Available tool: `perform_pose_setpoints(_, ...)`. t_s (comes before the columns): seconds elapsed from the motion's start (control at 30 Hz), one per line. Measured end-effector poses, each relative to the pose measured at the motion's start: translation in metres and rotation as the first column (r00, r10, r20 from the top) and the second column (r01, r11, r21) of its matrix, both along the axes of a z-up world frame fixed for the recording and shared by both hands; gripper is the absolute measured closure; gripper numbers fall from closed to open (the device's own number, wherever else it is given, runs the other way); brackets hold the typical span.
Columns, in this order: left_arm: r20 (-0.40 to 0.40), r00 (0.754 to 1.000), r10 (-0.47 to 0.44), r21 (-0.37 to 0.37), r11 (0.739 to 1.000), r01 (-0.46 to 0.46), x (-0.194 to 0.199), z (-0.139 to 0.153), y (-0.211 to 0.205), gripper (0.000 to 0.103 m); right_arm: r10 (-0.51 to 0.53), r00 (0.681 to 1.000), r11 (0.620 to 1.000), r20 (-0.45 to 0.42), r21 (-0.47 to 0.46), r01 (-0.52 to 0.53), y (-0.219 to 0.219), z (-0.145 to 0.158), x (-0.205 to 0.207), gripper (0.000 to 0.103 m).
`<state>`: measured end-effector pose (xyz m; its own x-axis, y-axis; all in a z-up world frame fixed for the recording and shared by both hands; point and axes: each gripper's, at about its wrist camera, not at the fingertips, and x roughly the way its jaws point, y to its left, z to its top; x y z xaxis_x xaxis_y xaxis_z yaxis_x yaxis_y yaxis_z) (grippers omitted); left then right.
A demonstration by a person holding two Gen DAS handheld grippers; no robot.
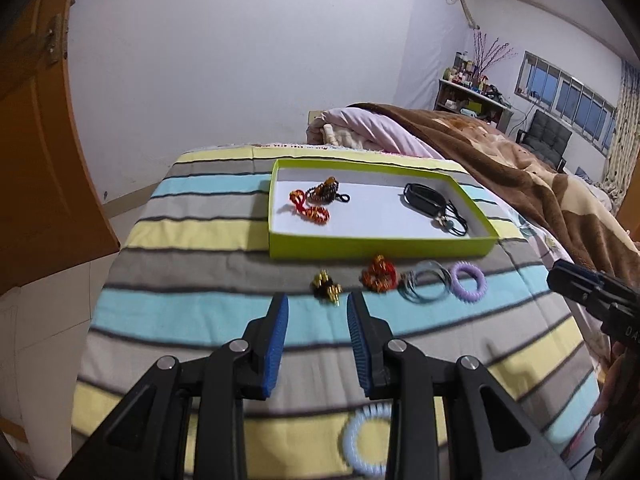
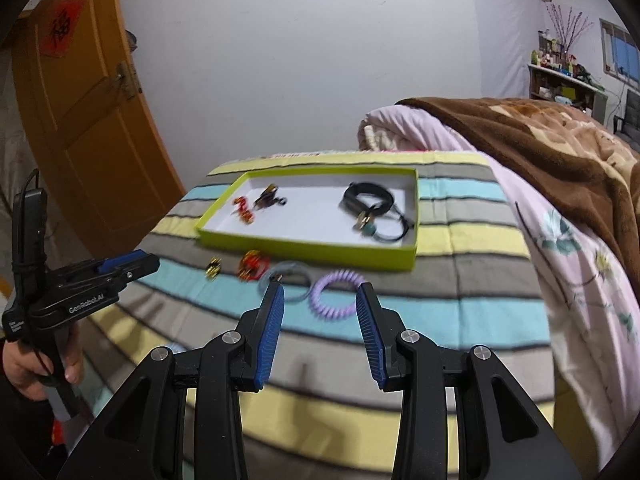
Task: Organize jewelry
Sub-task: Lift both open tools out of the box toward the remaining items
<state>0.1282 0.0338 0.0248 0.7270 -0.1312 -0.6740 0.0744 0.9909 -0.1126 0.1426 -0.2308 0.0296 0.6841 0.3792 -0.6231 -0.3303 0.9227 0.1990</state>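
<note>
i hold my left gripper [image 1: 318,300] and right gripper [image 2: 320,292] spread and empty, because four pieces wait just before the green tray [image 1: 376,249]: gold clip [image 1: 327,286], red piece [image 1: 379,274], grey bands [image 1: 426,286], purple coil [image 2: 337,289].

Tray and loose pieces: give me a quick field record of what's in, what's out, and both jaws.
tray: green tray on striped blanket
in tray: red coil, dark charm, black bands
outside, in front: gold piece, red-gold piece, grey ties, purple coil
nearest: pale blue coil
left gripper: jaws open, empty
right gripper: jaws open, empty
</note>
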Motion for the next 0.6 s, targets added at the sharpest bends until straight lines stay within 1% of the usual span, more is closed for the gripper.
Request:
perform_pose_setpoints(0.17,0.010,1.000,0.005,0.017,1.000,-0.005,-0.027,0.001,-0.004,0.071,0.020,1.000,1.000,-0.003,0.017,-0.020,0.002,-0.003,-0.029,0.064)
perform_pose_setpoints(0.3,0.025,1.000,0.000,0.025,1.000,-0.001,-0.047,0.000,-0.008,0.071,0.024,1.000,1.000,0.003,0.006,-0.024,0.004,-0.004,-0.048,0.064)
perform_pose_setpoints(0.37,0.024,1.000,-0.003,0.020,1.000,0.002,-0.054,-0.001,-0.010,0.071,0.019,1.000,1.000,0.010,-0.013,-0.019,0.004,-0.003,-0.057,0.064)
perform_pose_setpoints(0.5,0.027,1.000,0.004,0.015,1.000,-0.005,-0.062,-0.002,-0.012,0.071,0.019,1.000,1.000,0.016,-0.007,-0.019,0.001,-0.002,-0.067,0.064)
perform_pose_setpoints(0.6,0.026,1.000,0.006,0.022,1.000,-0.007,-0.062,-0.002,-0.014,0.071,0.015,1.000,1.000,0.014,-0.014,-0.015,0.000,-0.002,-0.068,0.064)
